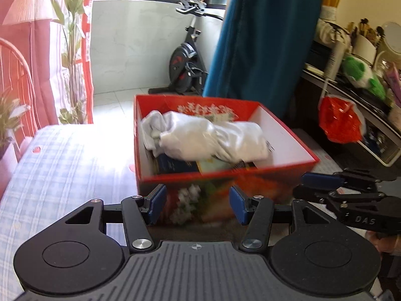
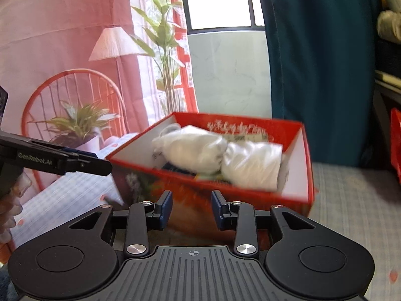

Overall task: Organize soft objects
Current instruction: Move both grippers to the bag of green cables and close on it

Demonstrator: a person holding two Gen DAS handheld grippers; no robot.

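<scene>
Here the white cloth bundle (image 1: 210,138) lies inside the red box (image 1: 225,175), on top of some flat printed packets, and the box sits on a surface covered with a blue checked cloth (image 1: 62,163) — whether that is a bed or a table I cannot tell. The left tongs (image 1: 198,207) are open with nothing between the blue pads, and they point at the box's near wall from just in front of it. The right tongs (image 2: 191,209) are also open, though less wide, and empty; they face the same wall from the other side.

The bundle looks loosely twisted, not folded, and one end bulges up near the rim. Judging from this, the cloth is already stowed, so the main risk is in what comes after. If either pair of tongs pushes forward, it could knock the light box and slide it across the checked cloth, or tip it toward the far edge. If the tongs reach in to tidy the bundle, a pinch on only one loose fold could drag the whole cloth back out over the rim. The two tongs are near each other — they could also collide over the box.
</scene>
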